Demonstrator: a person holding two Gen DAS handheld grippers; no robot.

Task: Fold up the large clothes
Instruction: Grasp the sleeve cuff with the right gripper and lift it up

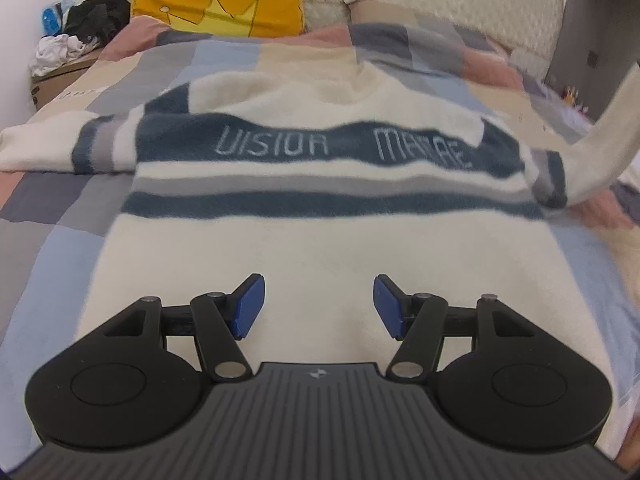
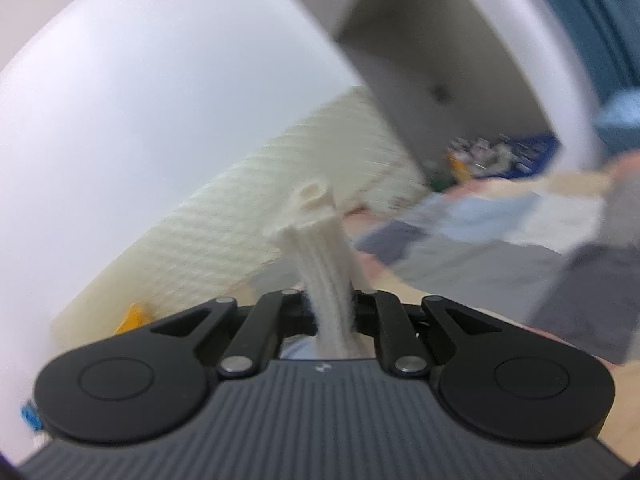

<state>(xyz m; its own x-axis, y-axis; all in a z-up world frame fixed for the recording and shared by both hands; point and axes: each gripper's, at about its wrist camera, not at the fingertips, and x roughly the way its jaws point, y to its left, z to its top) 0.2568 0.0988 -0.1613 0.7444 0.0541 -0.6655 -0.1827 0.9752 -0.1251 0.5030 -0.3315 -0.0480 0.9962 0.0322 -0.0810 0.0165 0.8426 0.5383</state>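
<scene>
Left gripper (image 1: pixel 319 306) gapes empty over the sweater (image 1: pixel 320 184) spread toward twelve o'clock; right gripper (image 2: pixel 333 312) pinches its cream cuff (image 2: pixel 316 236).

sweater (image 1: pixel 320 184) lettering, first word: pale thin capitals on the wide dark blue chest band, reading "VISION" or close to it; the last letters are soft with blur
sweater lettering, second word: same band, further right, begins "MA"; the rest cannot be made out for certain
left gripper (image 1: pixel 319 306) mark: small round white emblem on the ribbed black body, below the gap between its blue pads; no letters in it
right gripper (image 2: pixel 334 312) mark: small pale emblem in the same spot on its ribbed body, too blurred to read
yellow cushion (image 1: pixel 224 4): drawn crown outline, a picture and no text
</scene>
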